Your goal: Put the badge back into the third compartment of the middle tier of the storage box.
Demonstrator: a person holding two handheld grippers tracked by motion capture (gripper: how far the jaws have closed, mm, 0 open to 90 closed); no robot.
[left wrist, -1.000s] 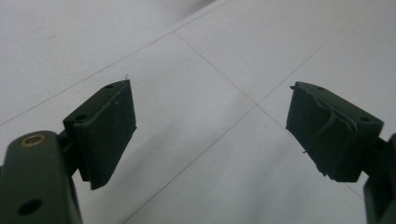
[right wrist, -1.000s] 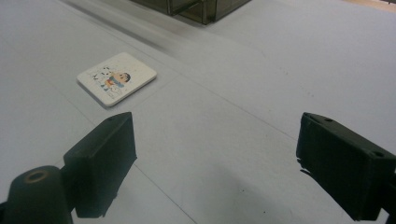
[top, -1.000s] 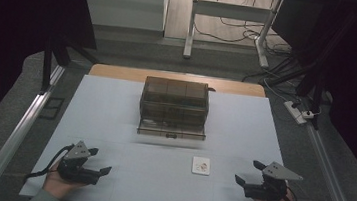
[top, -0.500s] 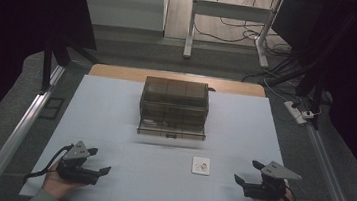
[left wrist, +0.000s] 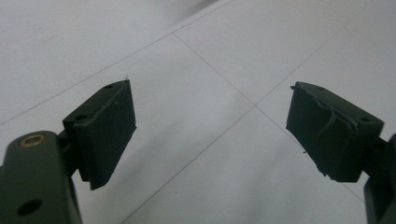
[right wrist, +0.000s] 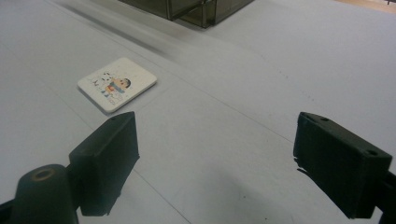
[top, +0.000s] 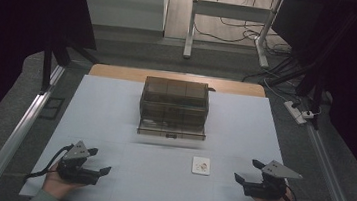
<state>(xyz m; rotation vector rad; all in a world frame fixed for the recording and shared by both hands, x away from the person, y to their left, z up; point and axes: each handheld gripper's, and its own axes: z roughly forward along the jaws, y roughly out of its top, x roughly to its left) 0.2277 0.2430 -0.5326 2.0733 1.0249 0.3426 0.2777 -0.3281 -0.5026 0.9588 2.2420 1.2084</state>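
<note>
White table [top: 116,104], smoky drawer box [top: 173,107], square card [top: 201,165]

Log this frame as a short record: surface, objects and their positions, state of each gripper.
surface: pale blue-white table cover
box: smoky translucent plastic drawer box, centre far side, bottom drawer pulled out a little
card: small white square cartoon card, flat, in front of box, nearer right gripper
left gripper: open, holding nothing
right gripper: open, holding nothing

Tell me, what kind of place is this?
Probably a lab or recording workspace, not a home: a table with a plain white cover and dark curtains around it, a person's handheld grippers, and cables and a power strip on the floor.
</note>
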